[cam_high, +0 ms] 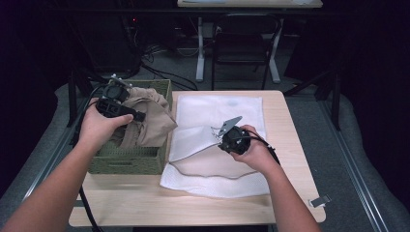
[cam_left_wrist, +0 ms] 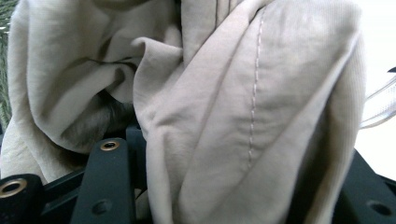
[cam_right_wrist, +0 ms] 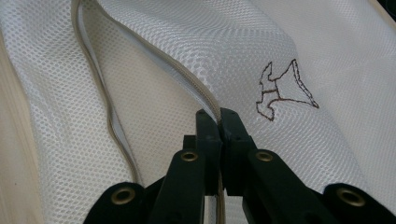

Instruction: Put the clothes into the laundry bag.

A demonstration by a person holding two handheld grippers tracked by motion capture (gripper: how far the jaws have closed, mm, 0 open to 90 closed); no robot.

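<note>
A beige garment [cam_high: 150, 121] bulges out of a green woven basket [cam_high: 130, 162] at the table's left. My left gripper [cam_high: 138, 118] is up against the garment's left side. In the left gripper view the beige cloth [cam_left_wrist: 243, 102] is bunched between the two black jaws, so my left gripper [cam_left_wrist: 233, 158] is shut on it. A white mesh laundry bag [cam_high: 217, 111] lies flat in the middle of the table. My right gripper [cam_high: 221, 143] is shut on its zipper edge [cam_right_wrist: 205, 95] and holds that flap raised. My right gripper [cam_right_wrist: 219, 121] shows both jaws pressed together on the edge, beside a brown stitched motif [cam_right_wrist: 280, 91].
The wooden table [cam_high: 193, 208] has bare surface in front of the bag and basket. A small metal clip [cam_high: 320, 200] lies near its front right corner. A dark chair [cam_high: 241, 43] and a desk leg stand on the floor beyond the far edge.
</note>
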